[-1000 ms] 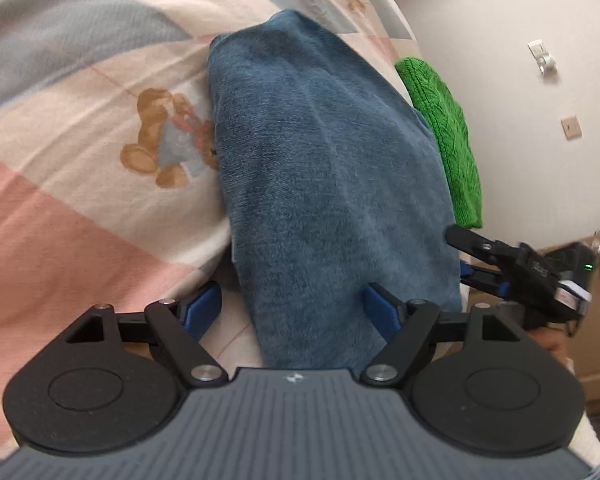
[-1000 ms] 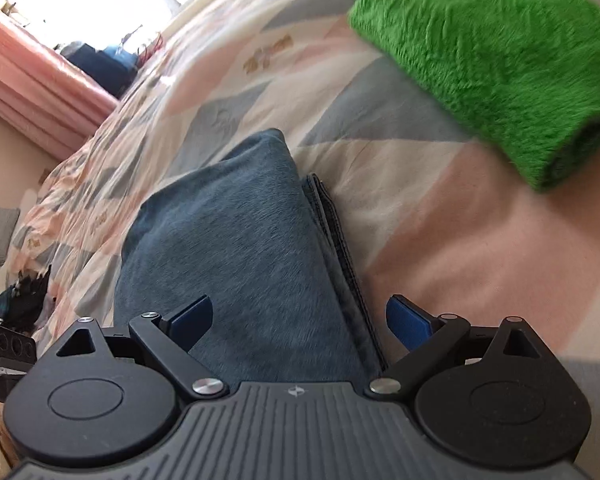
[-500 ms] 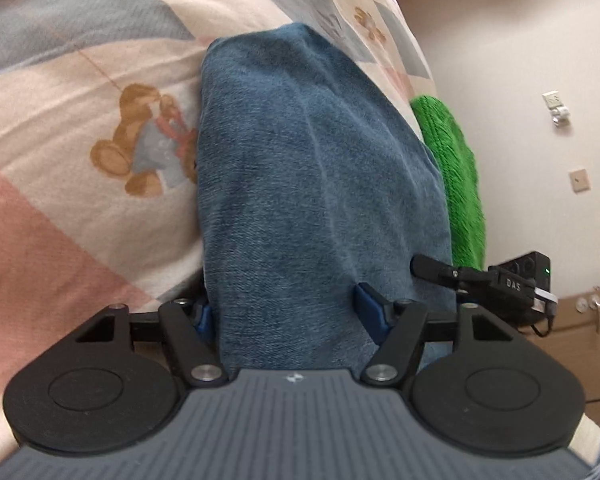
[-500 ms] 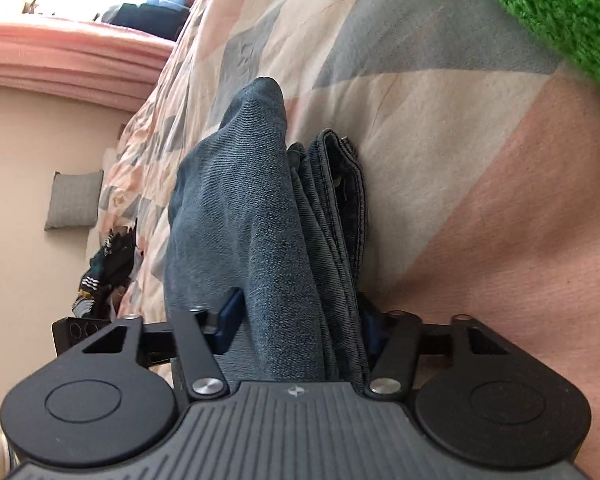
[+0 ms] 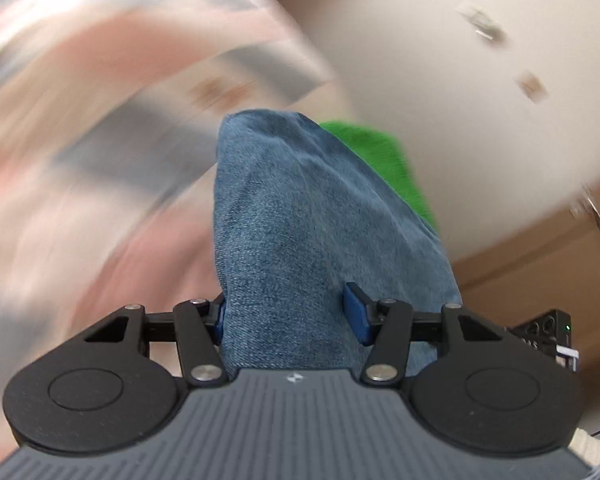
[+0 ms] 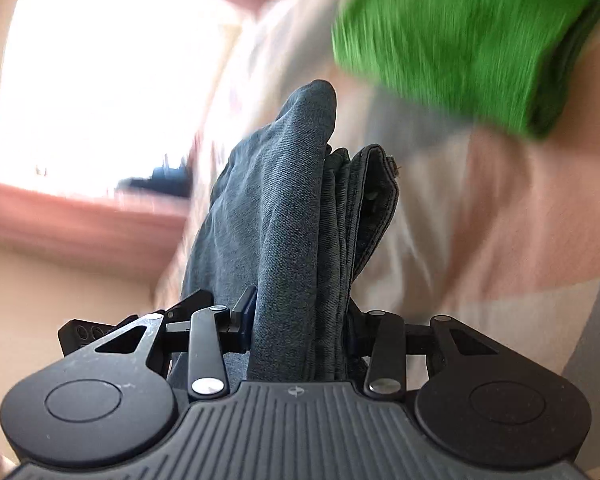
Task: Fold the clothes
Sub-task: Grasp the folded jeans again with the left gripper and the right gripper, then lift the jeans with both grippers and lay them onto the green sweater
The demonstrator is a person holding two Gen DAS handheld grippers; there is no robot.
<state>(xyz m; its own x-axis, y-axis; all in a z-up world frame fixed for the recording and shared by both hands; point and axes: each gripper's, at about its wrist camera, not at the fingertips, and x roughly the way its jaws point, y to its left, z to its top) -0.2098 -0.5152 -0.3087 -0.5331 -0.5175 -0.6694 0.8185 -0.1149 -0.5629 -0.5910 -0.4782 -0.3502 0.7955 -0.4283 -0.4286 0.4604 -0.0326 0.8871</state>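
Folded blue jeans are lifted off the bed, held at one end by both grippers. My left gripper is shut on the thick denim bundle, its blue pads pressed into the cloth on both sides. My right gripper is shut on the same jeans, whose stacked layers and hem edge show on the right. The jeans stick out forward from both grippers. The other gripper's body shows at the lower right of the left wrist view and the lower left of the right wrist view.
A folded green knit garment lies on the patchwork bedspread ahead and to the right, also seen behind the jeans as the green garment. A bright window is at left. A pale wall and wooden furniture stand beyond the bed.
Both grippers closed on the jeans and lifted them off the bed. The views now swing fast, blurring the background, and the green garment has come nearer in the right wrist view.
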